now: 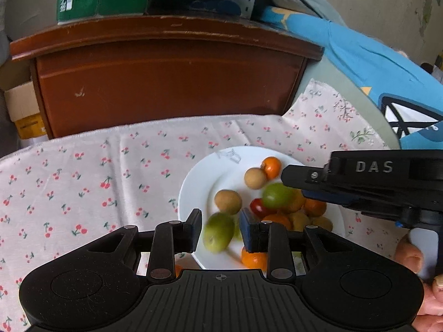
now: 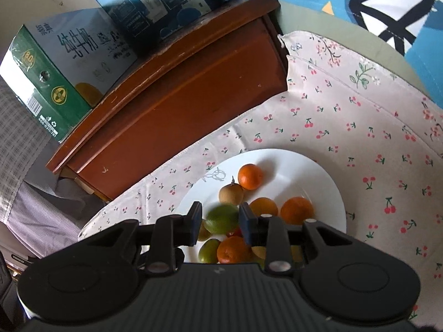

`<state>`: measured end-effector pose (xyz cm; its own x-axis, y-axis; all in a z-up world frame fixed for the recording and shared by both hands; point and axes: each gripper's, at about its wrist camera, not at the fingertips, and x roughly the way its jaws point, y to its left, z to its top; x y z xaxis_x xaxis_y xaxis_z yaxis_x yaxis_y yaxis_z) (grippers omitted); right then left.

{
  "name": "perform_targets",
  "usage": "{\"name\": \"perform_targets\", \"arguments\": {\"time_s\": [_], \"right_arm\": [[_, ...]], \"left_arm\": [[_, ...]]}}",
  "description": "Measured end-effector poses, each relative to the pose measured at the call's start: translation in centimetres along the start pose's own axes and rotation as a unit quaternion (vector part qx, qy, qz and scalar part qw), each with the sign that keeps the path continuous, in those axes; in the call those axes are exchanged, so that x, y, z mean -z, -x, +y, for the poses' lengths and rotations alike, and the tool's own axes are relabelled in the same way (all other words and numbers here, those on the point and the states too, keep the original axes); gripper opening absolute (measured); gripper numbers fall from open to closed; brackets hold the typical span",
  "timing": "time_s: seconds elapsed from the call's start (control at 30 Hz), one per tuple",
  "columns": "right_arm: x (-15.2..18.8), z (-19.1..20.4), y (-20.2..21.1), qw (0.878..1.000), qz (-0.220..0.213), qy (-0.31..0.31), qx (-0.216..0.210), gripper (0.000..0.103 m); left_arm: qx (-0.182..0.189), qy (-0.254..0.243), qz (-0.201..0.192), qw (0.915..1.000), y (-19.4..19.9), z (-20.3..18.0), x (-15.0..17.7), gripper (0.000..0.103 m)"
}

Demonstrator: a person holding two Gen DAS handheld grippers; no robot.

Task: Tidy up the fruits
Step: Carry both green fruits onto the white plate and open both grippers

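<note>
A white plate [image 1: 210,171] [image 2: 304,171] on a cherry-print cloth holds several small fruits: orange tangerines [image 2: 250,176], tan round fruits [image 1: 227,201], a red one [image 1: 259,207] and green ones. A blurred green fruit [image 1: 218,235] sits between the fingers of my left gripper [image 1: 220,221] over the plate's near rim, with a gap on each side. My right gripper [image 2: 220,215] hovers over the fruit pile with another blurred green fruit [image 2: 223,218] between its fingers, a gap showing at the left pad. In the left wrist view this gripper reaches in from the right.
A brown wooden cabinet [image 1: 166,83] stands just behind the cloth [image 1: 83,179], with a green carton [image 2: 49,83] and a blue carton [image 2: 155,2] on top. Blue bedding [image 1: 373,63] lies at the right. A hand [image 1: 409,257] holds the right gripper.
</note>
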<state>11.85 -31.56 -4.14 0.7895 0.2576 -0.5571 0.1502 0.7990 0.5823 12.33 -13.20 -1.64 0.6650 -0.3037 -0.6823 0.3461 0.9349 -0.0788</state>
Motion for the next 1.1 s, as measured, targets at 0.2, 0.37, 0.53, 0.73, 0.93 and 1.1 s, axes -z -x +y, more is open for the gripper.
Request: {"name": "perform_targets", "arguments": {"time_s": [0.2,0.37,0.53,0.73,0.93,1.1], "right_arm": [[-0.3,0.4,0.7,1.000,-0.012,0.005,-0.002,0.031],[-0.3,1.2,2.1,1.000,-0.021,0.021,-0.006,0.034],[1.4,2.2,3.8,0.999,-0.019,0.049,-0.005,0.038],[4.5,2.8,5.8,0.998,-0.013,0.067,0.001,0.041],[8.5,3.1,6.9,0.996,-0.003,0.084,0.017,0.042],[11.4,3.2,6.3,0.995,0.016,0.091,0.022,0.043]], "left_arm": [[-0.018,-0.004,-0.027,0.9995,1.9,-0.2,-0.8,0.053],[-0.040,0.009,-0.031,0.9987,4.6,0.8,-1.4,0.075],[-0.062,0.019,-0.040,0.9971,7.5,2.2,-1.1,0.087],[-0.088,0.036,-0.042,0.9946,10.6,4.0,0.3,0.092],[-0.131,0.051,-0.034,0.9895,12.9,5.4,2.1,0.099],[-0.144,0.084,-0.035,0.9854,14.5,6.9,3.2,0.099]]}}
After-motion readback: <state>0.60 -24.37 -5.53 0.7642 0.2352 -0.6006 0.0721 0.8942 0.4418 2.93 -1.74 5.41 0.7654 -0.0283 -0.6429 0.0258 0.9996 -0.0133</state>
